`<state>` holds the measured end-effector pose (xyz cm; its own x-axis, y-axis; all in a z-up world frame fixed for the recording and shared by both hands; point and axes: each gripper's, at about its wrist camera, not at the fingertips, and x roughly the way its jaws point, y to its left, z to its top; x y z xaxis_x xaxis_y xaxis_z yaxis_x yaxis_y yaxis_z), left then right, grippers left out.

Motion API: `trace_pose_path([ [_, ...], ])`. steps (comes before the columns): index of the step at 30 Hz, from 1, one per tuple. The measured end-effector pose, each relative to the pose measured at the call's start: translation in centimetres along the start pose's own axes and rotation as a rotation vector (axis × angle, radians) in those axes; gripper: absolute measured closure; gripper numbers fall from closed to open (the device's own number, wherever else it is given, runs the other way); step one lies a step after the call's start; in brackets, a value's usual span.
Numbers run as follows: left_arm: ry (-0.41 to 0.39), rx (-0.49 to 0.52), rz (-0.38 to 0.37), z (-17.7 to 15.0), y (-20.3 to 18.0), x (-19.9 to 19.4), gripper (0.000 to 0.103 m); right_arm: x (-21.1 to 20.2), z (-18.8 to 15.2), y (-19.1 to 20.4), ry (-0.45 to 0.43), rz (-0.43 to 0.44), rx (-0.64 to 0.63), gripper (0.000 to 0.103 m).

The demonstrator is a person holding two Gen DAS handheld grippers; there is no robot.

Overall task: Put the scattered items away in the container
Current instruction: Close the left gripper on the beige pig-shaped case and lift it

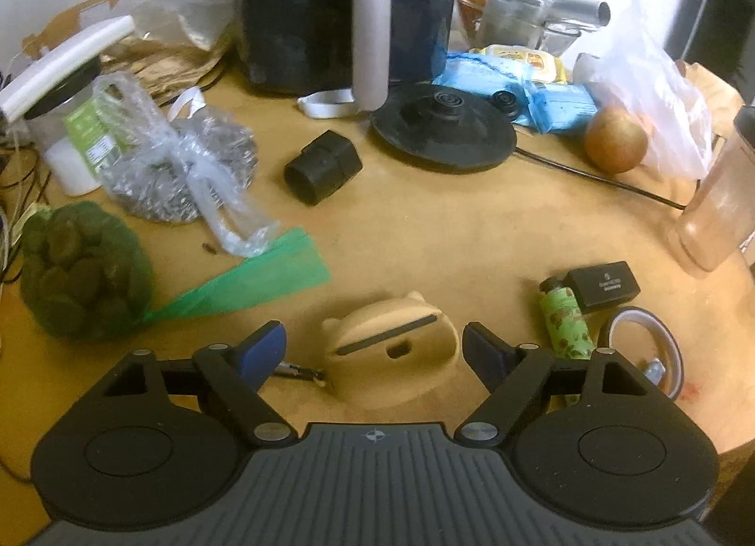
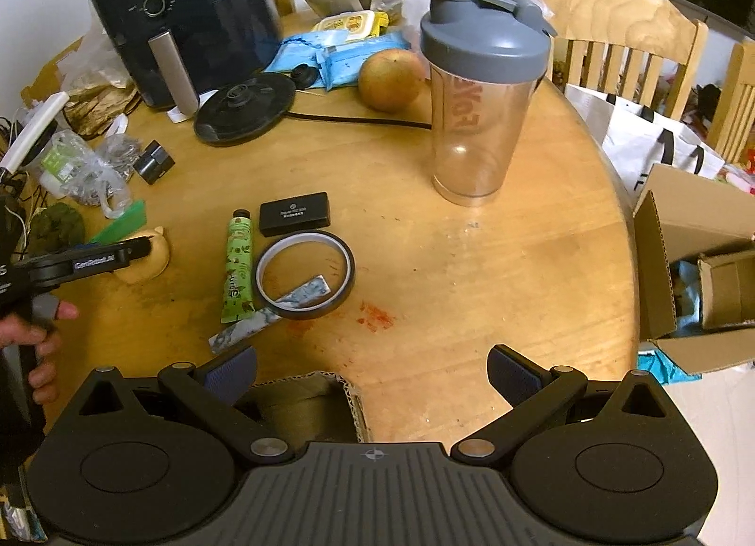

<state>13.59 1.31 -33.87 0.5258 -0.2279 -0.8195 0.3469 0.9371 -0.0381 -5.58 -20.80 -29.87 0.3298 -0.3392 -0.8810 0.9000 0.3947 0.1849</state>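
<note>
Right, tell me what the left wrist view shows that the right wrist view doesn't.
Only the left wrist view: the slot in the wooden stand, framed by the open left gripper.
Only the right wrist view: the shaker bottle's grey lid, the cardboard box, chairs.
Both: tape roll, green tube, air fryer.

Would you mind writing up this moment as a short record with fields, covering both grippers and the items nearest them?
left gripper: open, fingers either side of the wooden stand, not closed on it
right gripper: open, empty, above the cardboard container
between the grippers: hand cream tube, black box, tape roll
surface: round wooden table
upright nearby: shaker bottle
</note>
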Motion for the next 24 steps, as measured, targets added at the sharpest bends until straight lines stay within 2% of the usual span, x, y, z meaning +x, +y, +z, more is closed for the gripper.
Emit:
trace_pose_path([
  [5, 0.072, -0.098, 0.022, -0.4, 0.3, 0.6, 0.021, 0.0, -0.1, 0.2, -0.003, 0.002, -0.007, 0.000],
  [8, 0.086, -0.160, -0.004, -0.6, 0.6, 0.8, 0.020, -0.1, -0.2, 0.1, -0.001, 0.002, -0.008, 0.000],
  [13, 0.084, -0.173, -0.030, -0.5, 0.5, 1.9, 0.020, -0.2, -0.3, 0.0, -0.001, -0.003, -0.006, 0.000],
  [18, 0.089, -0.186, -0.011, 0.0, 0.4, 2.8, 0.020, -0.3, -0.5, -0.2, -0.002, -0.009, 0.001, 0.000],
  [24, 0.090, -0.142, 0.017, 0.2, -0.4, 3.3, 0.020, -0.4, -0.6, -0.6, -0.004, -0.015, 0.010, 0.000],
])
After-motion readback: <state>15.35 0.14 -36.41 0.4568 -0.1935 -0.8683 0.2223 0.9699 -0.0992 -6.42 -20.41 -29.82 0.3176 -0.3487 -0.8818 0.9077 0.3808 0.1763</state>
